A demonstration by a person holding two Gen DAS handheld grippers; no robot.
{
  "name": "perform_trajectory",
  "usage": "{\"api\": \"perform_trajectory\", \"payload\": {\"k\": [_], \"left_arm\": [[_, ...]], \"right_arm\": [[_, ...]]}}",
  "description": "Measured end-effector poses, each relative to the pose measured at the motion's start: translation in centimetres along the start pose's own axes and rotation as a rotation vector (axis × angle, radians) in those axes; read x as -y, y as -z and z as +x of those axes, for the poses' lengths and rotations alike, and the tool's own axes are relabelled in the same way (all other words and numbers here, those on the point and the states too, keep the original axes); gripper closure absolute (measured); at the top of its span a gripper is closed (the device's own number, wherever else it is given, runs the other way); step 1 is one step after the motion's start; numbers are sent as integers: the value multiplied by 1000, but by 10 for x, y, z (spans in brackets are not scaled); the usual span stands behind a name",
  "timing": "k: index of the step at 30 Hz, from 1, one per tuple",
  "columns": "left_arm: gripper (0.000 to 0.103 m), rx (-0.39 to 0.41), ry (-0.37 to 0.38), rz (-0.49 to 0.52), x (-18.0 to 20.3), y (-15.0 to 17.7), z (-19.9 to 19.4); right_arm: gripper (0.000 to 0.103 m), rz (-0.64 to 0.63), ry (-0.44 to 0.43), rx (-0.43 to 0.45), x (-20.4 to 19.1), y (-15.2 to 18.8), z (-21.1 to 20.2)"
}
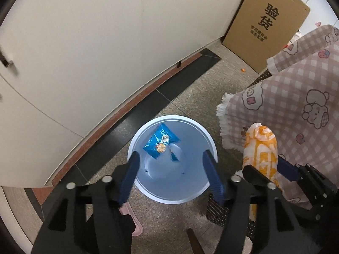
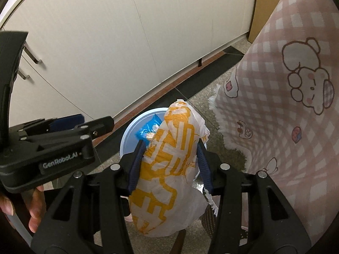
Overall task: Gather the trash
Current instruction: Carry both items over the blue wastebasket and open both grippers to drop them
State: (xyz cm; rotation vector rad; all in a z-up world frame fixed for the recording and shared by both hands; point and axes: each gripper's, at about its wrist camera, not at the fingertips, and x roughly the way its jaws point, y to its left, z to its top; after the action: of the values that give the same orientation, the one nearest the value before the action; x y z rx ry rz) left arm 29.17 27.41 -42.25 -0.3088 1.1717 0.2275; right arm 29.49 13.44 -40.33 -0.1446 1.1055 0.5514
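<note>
- Right now the left gripper (image 1: 171, 171) hangs over the bin (image 1: 135, 139), jaws wide apart, nothing between them.
- Right gripper (image 2: 169, 165) is clamped on a yellow-and-white wrapper (image 2: 167, 169); both blue pads press its sides, and it pokes out past the fingertips.
- In the left view the wrapper (image 1: 260, 150) sits just right of the bin, beside the tablecloth.
- A hand (image 2: 34, 207) grips the left gripper's handle at the lower left of the right view.
- White bin stands on the speckled floor (image 1: 190, 97); a blue snack packet (image 1: 161, 141) lies inside, toward its far wall.
- The wrapper's tip overlaps the bin's right rim in the right view; can't tell whether it is above the opening.
- Pink checked tablecloth (image 2: 286, 105) with cartoon prints hangs just right of the bin.
- Farther back: white cabinet doors (image 1: 89, 46) along the floor edge, a cardboard box (image 1: 264, 27) leaning at their right end.
</note>
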Motion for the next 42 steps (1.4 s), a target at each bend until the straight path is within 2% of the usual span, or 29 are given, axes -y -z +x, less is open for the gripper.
{"api": "perform_trajectory", "payload": {"k": [5,20,22,24,27,29,35,42], "left_arm": [[29,13,-32,-35,-13,3,-3],[27,65,-155,-152,-68,12,-36],[27,69,-160,-156,-70,12,-40],[27,75,-156,-166,-73,12,-45],[27,86,-160,-168,-71,11,-50],[27,97,-158,-168,-71,10,-58],[27,159,-146,-171,-63,8,-93],[27,324,-111,-146,-35,6,-173]], "right_arm": [[55,-13,-9,0,5,3,7],[52,-51,-38,47,-18,-25,21],[47,-53,-37,64,-20,-28,20],[38,-58,-30,84,-22,-33,18],[36,-63,-34,106,-24,-41,12],[33,-63,-37,124,-24,-44,4],[33,-77,-39,197,-24,-50,-41],[32,-85,31,377,-29,-50,-142]]}}
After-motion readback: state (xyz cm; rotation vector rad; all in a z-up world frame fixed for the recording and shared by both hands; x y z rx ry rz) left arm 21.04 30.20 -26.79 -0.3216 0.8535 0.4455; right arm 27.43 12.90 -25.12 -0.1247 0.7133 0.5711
